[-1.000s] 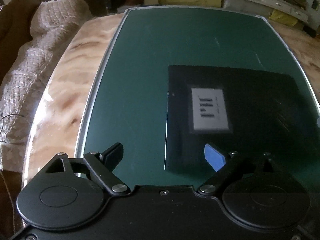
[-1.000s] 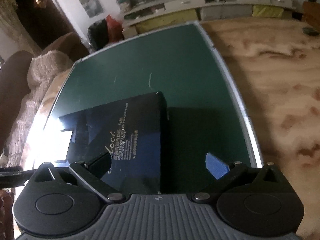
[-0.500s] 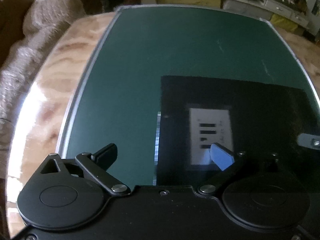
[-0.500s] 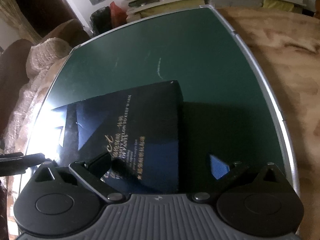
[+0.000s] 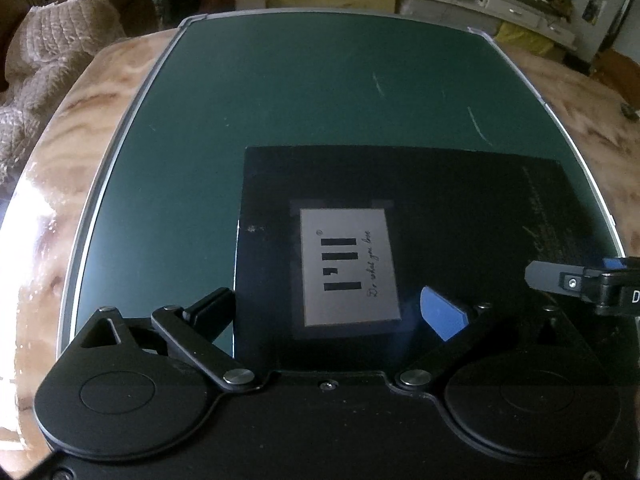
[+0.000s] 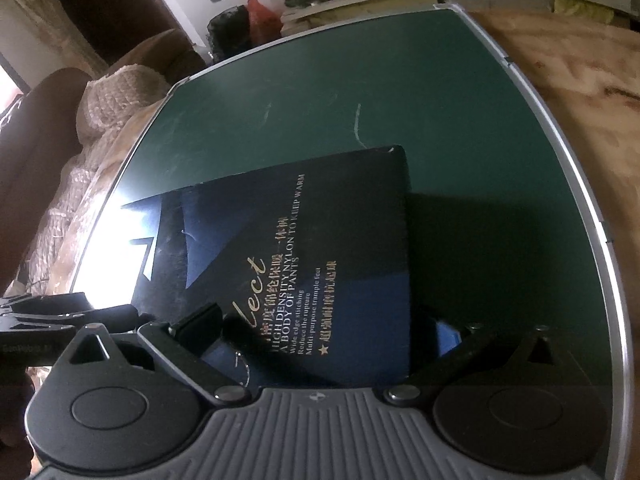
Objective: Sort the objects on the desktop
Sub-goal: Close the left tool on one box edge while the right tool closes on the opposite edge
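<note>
— While the left gripper stands wide open over the black box on the green mat, what says its grey label?
— "Do what you love". Gold print further right: "HIGH DENSITY NYLON TO KEEP WARM". The right gripper straddles the box edge, gripping nothing.

Both grippers angled steeply down, left gripper wide open, right gripper jaws spread wide too, nothing clamped.
</note>
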### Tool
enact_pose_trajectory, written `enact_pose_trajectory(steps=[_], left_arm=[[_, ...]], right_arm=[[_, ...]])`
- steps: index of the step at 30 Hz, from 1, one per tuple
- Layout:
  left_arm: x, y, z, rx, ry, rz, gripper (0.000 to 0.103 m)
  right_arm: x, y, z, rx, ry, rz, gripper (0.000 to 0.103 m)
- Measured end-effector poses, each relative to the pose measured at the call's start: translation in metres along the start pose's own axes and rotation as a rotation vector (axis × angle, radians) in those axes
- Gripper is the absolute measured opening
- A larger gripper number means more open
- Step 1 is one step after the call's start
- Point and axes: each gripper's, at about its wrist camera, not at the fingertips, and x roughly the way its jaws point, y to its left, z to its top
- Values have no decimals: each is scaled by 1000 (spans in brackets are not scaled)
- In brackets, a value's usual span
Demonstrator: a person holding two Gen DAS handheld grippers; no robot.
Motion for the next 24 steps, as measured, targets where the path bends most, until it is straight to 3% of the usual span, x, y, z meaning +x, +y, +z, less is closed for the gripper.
enact_pose_trajectory(steps=[24], left_arm=[[-38,-6,2,14,-75,4,100]], right_arm=[[-40,31,1,-83,-108,-60,103]])
